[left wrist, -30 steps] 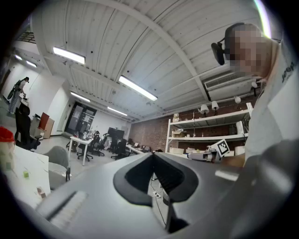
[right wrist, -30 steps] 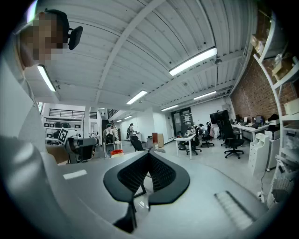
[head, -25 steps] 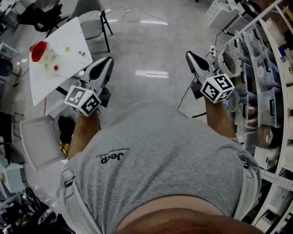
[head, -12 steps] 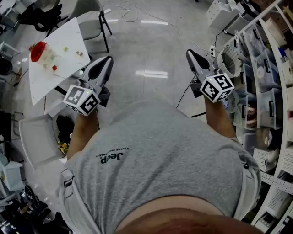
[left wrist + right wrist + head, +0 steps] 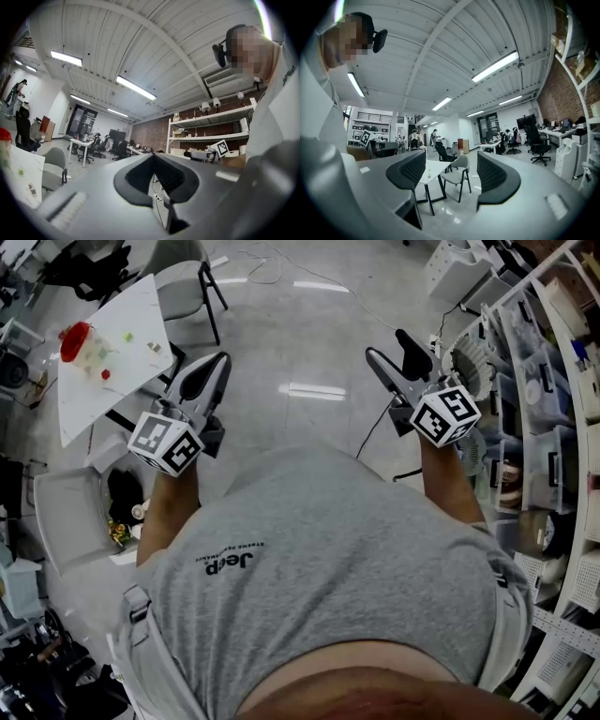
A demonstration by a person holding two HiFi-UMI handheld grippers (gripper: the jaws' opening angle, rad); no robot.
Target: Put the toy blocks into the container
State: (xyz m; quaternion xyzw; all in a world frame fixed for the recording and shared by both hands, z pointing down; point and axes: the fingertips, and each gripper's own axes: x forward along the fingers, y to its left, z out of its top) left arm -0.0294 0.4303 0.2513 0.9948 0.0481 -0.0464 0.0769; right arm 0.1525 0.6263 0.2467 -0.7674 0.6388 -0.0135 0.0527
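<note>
A white table [image 5: 111, 390] stands at the upper left of the head view. On it is a clear container with a red lid [image 5: 81, 344], with small toy blocks [image 5: 105, 375] scattered beside it. My left gripper [image 5: 219, 362] is held in the air to the right of the table, its jaws shut and empty. My right gripper [image 5: 388, 345] hangs over the bare floor; its jaws have just been opening and nothing is between them. In the right gripper view the table [image 5: 433, 168] shows between the open pads [image 5: 408, 169]. The left gripper view shows the pads [image 5: 140, 176] closed together.
A grey chair [image 5: 187, 285] stands behind the table, and another chair [image 5: 64, 526] is at the left. Shelves with bins [image 5: 553, 427] line the right side. A cable [image 5: 375, 432] lies on the floor. My grey-shirted torso [image 5: 328, 568] fills the lower head view.
The right gripper's jaws went from shut to wide open. Both grippers shifted slightly, and the table and chair slid a little toward the left in the head view.
</note>
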